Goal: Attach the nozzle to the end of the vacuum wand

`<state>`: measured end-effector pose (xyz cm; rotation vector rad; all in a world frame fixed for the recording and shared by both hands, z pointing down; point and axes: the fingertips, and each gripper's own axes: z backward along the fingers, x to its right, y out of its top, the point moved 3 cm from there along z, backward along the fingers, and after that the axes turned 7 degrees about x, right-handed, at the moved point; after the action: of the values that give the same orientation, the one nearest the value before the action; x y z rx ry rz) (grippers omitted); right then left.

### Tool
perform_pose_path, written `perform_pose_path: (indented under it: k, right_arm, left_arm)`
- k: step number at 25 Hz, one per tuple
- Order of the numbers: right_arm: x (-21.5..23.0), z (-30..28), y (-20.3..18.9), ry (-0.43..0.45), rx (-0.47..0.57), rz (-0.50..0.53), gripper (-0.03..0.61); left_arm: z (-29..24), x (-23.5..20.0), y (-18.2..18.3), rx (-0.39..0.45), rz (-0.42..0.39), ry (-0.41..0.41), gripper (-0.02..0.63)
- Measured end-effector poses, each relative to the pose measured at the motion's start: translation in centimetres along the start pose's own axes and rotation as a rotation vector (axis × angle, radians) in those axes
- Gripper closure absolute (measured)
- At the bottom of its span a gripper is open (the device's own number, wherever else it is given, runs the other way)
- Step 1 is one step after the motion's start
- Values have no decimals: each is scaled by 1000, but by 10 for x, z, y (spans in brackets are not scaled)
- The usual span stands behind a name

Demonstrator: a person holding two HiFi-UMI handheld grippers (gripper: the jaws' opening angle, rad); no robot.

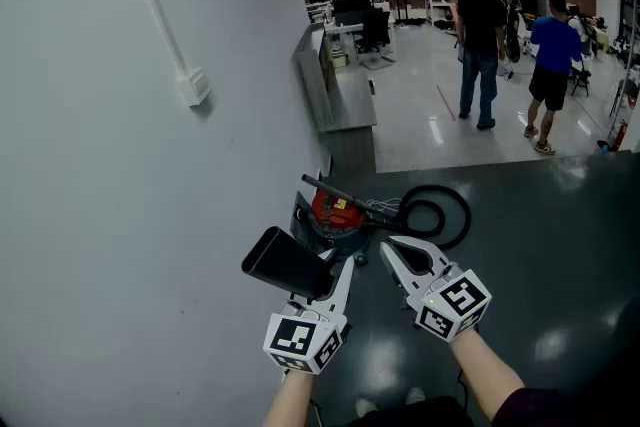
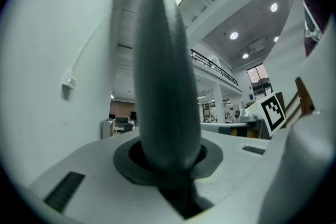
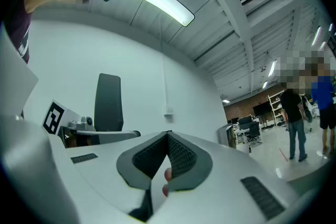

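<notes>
In the head view my left gripper (image 1: 338, 277) is shut on a black flat nozzle (image 1: 288, 263), which sticks out to the left near the wall. In the left gripper view the nozzle (image 2: 163, 76) rises as a dark tapered shape between the pads. My right gripper (image 1: 387, 248) is beside it, shut and empty; its pads meet in the right gripper view (image 3: 167, 148), where the nozzle (image 3: 108, 102) also shows at the left. Beyond both grippers, on the floor, sits a red vacuum (image 1: 336, 211) with a black wand (image 1: 335, 191) and a looped black hose (image 1: 438, 211).
A pale wall fills the left side, with a white cable duct and box (image 1: 194, 87). A grey partition desk (image 1: 336, 90) stands behind the vacuum. Two people (image 1: 480, 35) (image 1: 551, 65) stand far back on the light floor. Dark glossy floor spreads to the right.
</notes>
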<state>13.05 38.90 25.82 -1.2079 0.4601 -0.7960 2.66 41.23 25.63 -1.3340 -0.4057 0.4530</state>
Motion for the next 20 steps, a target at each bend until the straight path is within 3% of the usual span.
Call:
perform_pose_path:
  k: [11, 20]
  right_arm:
    - [-1, 1, -9, 31, -13, -52, 561]
    - [-20, -12, -53, 26, -63, -118, 560]
  left_arm:
    - [3, -2, -8, -12, 18, 12, 537]
    - [27, -34, -25, -49, 44, 27, 537]
